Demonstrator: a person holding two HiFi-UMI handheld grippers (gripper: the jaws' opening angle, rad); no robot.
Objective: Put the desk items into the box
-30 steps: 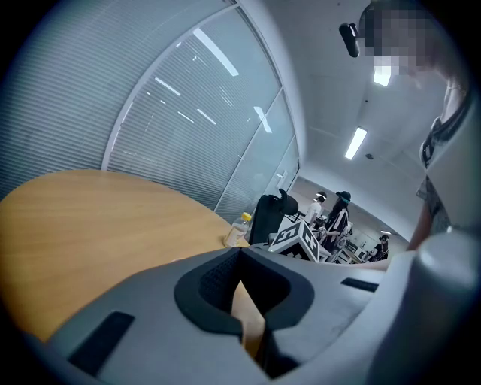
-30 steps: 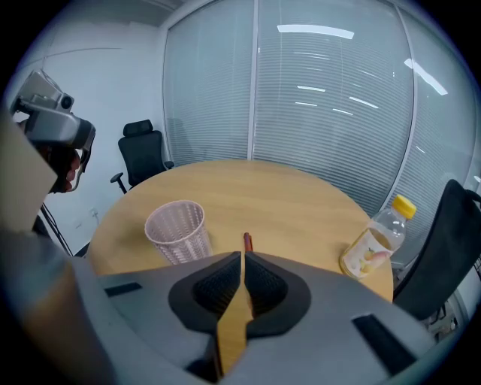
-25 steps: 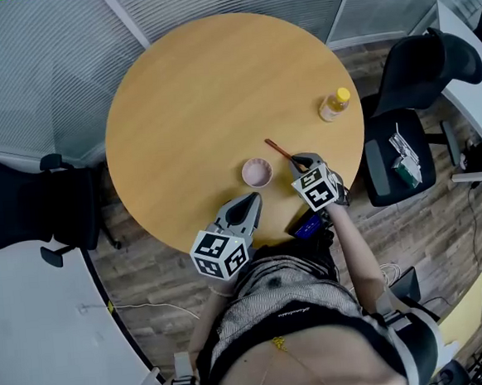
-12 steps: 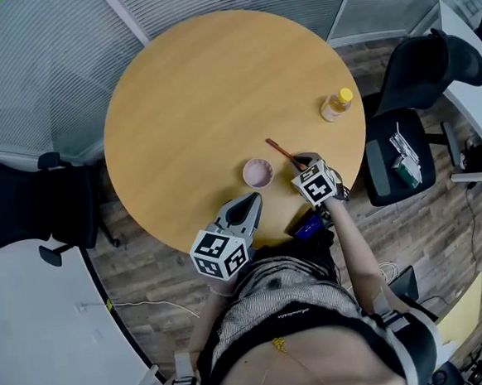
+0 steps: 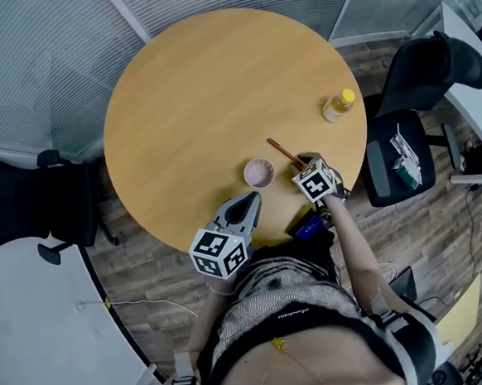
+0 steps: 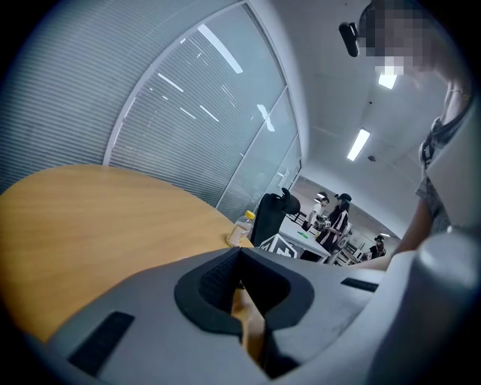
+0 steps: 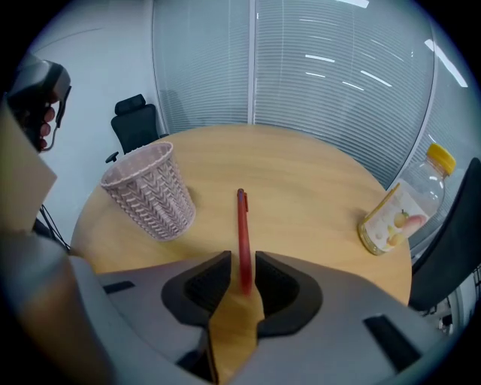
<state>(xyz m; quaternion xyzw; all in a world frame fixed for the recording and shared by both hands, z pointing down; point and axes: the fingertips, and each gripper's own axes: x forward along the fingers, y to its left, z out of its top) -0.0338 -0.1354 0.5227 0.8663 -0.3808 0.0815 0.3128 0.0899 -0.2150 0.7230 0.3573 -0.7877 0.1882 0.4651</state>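
round wooden table (image 5: 200, 91) set among office furniture
the table is stood on a wood-plank floor (image 5: 143, 266), with a black office chair (image 5: 34, 204) placed at its left and a second black chair (image 5: 418, 70) at its right, small items left on that seat. slatted blinds (image 5: 40, 70) are seen behind glass, a white desk (image 5: 477, 107) at the right edge, a thin cable (image 5: 142, 306) laid on the floor, and people (image 6: 340, 218) are made out far off.

- Pen (image 5: 279, 150): slim, red, dark at the far tip. Lies flat on the worktop (image 5: 208, 90), just right of the cup, angled away from the near edge.
- Cup (image 5: 258, 173): pale pink, ribbed chevron wall, upright, mouth open, near the front edge.
- Bottle (image 5: 335, 105): clear plastic, yellow cap, fruit label, upright, well apart at the right edge.
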